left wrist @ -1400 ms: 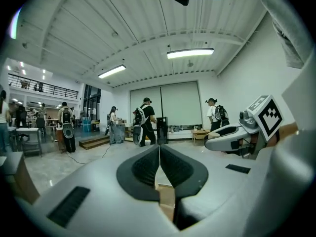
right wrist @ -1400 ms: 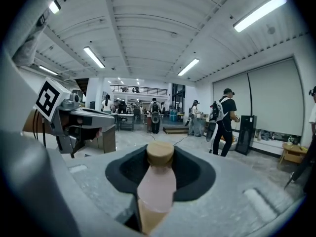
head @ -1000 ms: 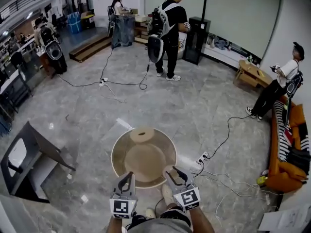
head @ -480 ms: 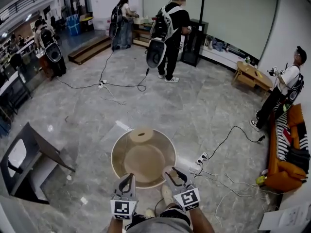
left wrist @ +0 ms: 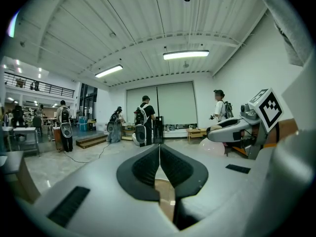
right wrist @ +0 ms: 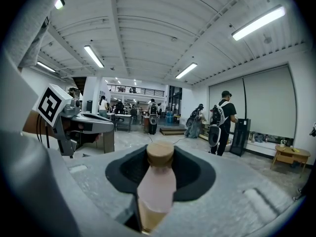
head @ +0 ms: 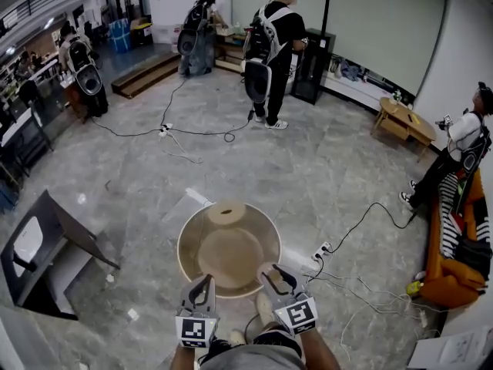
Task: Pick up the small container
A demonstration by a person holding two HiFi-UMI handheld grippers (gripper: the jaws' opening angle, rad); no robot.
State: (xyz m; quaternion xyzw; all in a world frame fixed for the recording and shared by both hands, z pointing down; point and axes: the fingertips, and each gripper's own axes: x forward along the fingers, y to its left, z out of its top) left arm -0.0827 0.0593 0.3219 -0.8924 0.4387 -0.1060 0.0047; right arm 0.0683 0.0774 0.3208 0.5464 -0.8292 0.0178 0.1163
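My right claw was clamped on the small container — a pale pink bottle with a tan cap, held between its jaws. My left claw was closed and empty. Both hung by the round bench's near rim.

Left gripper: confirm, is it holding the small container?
No: the left gripper is shut on nothing; the small container sits in the right gripper.

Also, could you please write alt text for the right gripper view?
A small pale pink container with a tan cap stands gripped between the dark jaws, close to the camera. Behind it lies a large white hall with ceiling strip lights, where several people with backpacks stand; the left gripper shows at left.
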